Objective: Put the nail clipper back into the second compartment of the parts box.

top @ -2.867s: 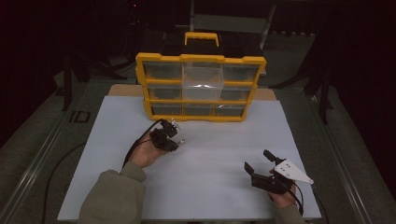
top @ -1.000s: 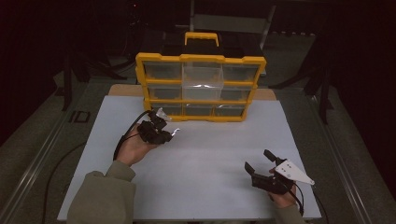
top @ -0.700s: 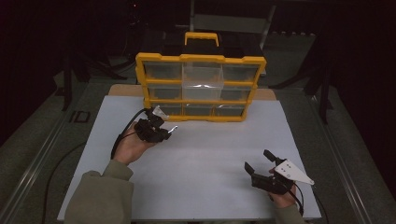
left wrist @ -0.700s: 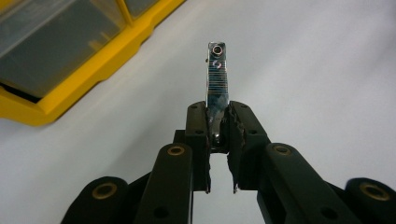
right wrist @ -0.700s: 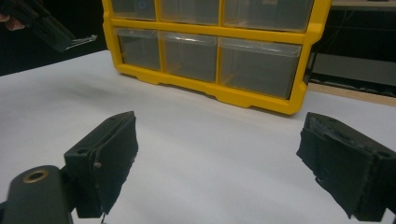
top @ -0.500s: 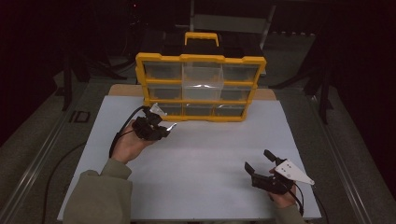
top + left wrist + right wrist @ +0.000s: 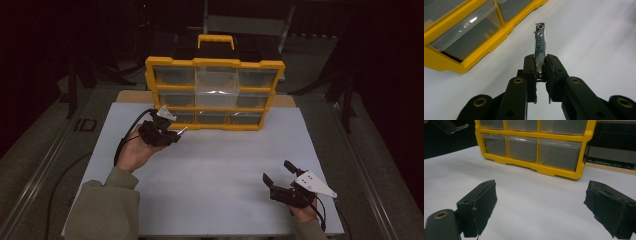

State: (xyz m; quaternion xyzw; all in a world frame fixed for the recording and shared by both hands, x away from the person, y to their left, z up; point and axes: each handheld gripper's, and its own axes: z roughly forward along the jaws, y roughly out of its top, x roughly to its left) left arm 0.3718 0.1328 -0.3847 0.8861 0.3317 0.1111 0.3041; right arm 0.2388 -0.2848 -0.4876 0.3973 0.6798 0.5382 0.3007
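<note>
The right gripper (image 7: 280,176) rests low on the white table (image 7: 225,170), nearest the person and well apart from the yellow drawer cabinet (image 7: 215,92), its jaws spread wide with nothing between them. Nearer the cabinet, the left gripper (image 7: 172,136) is held up off the table just before the cabinet's lower left corner, its jaws clamped together on the butt end of a small metal nail clipper (image 7: 540,41), which sticks straight out past the fingertips toward the bottom row of clear drawers (image 7: 522,148). The clipper looks light, stiff and polished, so I judge it slippery: a grip on the flat ridged lever, close to the pivot, should hold better than one at the narrow tail, where it could twist or slide out. It is hardly fragile. Between clipper and cabinet the table is bare. What stands in the way is the cabinet itself: every drawer looks shut, so one would have to be pulled out, probably by the free right gripper, before the clipper could go in
</note>
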